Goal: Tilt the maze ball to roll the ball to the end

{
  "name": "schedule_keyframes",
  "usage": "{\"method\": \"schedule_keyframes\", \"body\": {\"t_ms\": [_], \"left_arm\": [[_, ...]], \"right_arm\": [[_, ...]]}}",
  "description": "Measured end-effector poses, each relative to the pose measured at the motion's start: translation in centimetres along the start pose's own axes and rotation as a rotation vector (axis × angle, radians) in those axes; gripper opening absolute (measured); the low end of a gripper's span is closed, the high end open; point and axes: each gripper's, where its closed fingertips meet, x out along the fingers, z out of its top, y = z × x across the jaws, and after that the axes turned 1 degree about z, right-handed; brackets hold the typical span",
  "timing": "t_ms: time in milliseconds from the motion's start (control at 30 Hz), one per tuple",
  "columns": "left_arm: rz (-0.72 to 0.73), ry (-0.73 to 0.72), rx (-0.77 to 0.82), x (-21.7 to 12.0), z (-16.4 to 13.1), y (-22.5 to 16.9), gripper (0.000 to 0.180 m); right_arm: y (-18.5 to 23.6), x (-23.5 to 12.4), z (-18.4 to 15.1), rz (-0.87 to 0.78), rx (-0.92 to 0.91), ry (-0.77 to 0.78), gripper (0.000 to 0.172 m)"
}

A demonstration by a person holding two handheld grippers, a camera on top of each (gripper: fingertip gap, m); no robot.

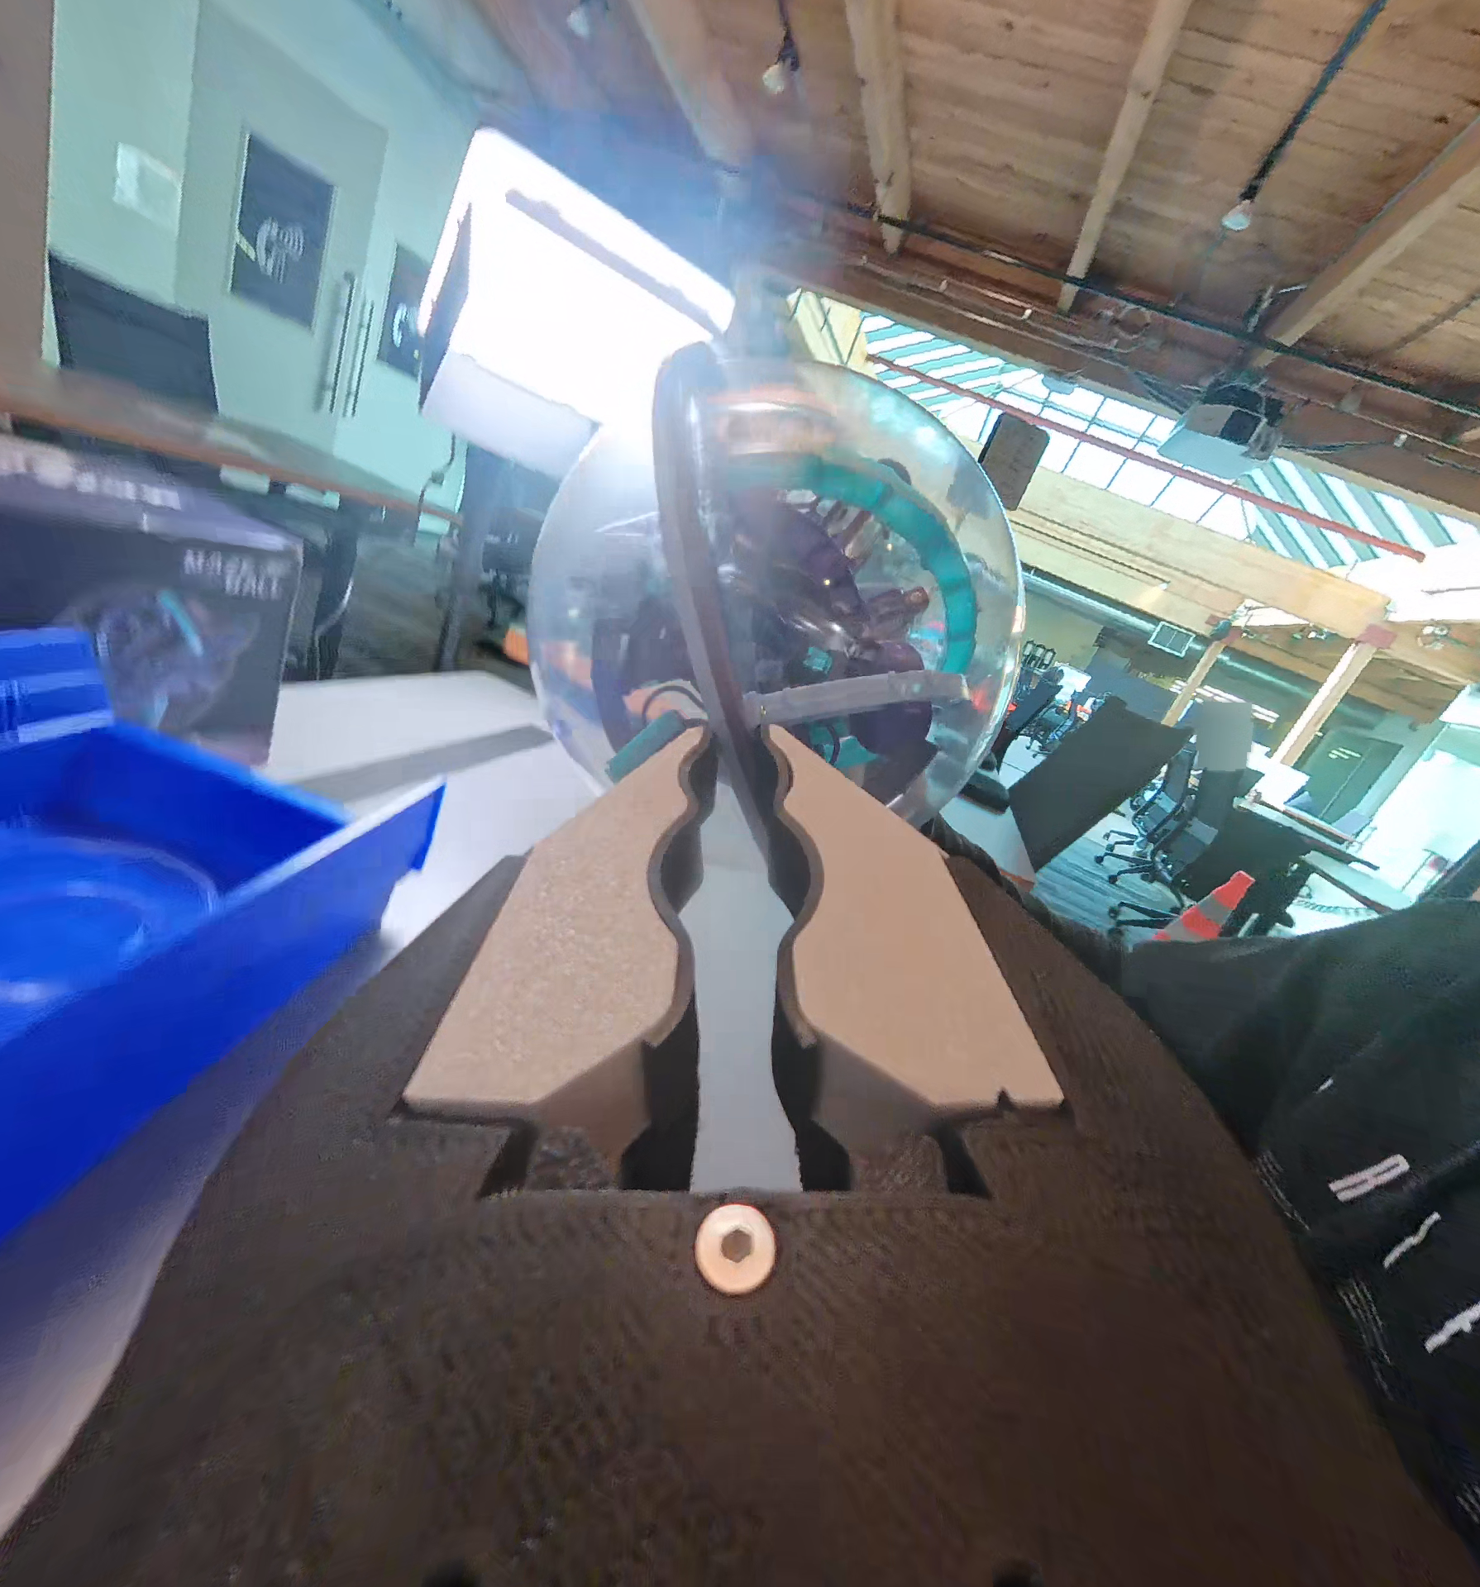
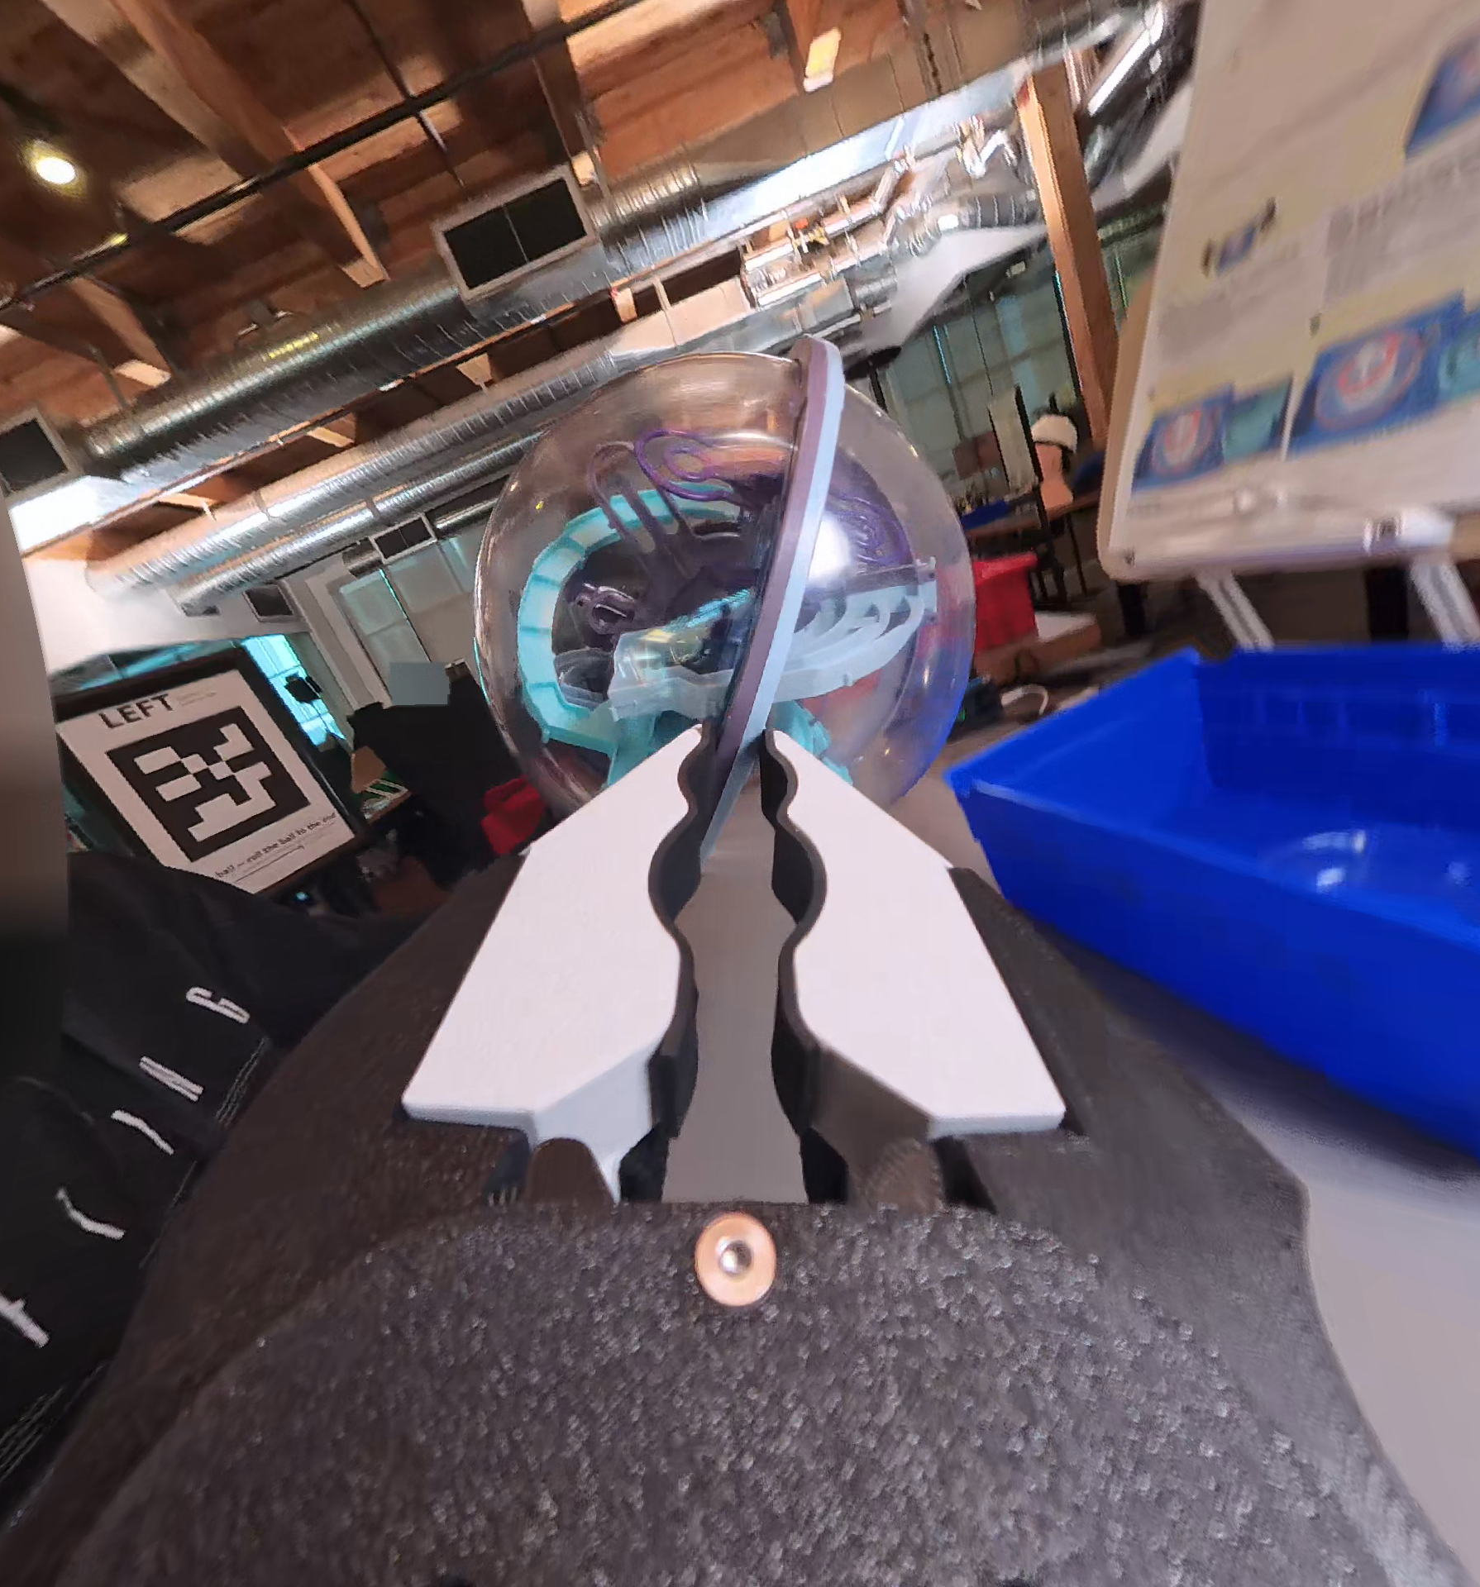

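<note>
Maze ball (image 1: 771, 592), a clear sphere with teal and purple tracks inside, is held up off the table (image 1: 427, 730), both grippers clamped on its dark equator rim: left gripper (image 1: 735, 747) and right gripper (image 2: 732, 747), fingers nearly together on the rim. Tilting looks underway; the small ball inside cannot be made out, so progress is unclear. Blue bin (image 2: 1286, 824) sits close alongside, a printed box (image 1: 161, 618) behind it.

placard (image 2: 204, 773) — heading, caption | dark box (image 1: 161, 592) — title | sleeve (image 1: 1407, 1245): letters

Clear maze ball (image 2: 633, 550) w/ teal, purple tracks; blue bin (image 2: 1286, 945); blk/white marker (image 2: 204, 781).
</note>
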Motion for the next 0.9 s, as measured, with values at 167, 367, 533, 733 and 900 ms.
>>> {"method": "schedule_keyframes", "body": {"t_ms": [167,367,533,733,900], "left_arm": [[-0.07,-0.095,0.164,1.3,6.9,-4.3,0.006],[-0.114,-0.156,0.302,2.0,11.1,-9.0,0.006],[-0.131,-0.2,0.415,1.8,13.0,-12.4,0.006],[-0.144,-0.229,0.512,1.0,13.6,-14.9,0.006],[-0.127,-0.235,0.586,0.2,13.5,-16.0,0.005]], "right_arm": [[4.1,1.5,6.5,0.059,-0.158,-0.068,0.007],[8.9,2.0,11.3,0.146,-0.269,-0.183,0.006],[11.2,2.2,12.6,0.191,-0.334,-0.21,0.006],[12.1,2.4,12.1,0.219,-0.393,-0.209,0.007],[11.3,3.3,10.8,0.257,-0.383,-0.215,0.007]]}}
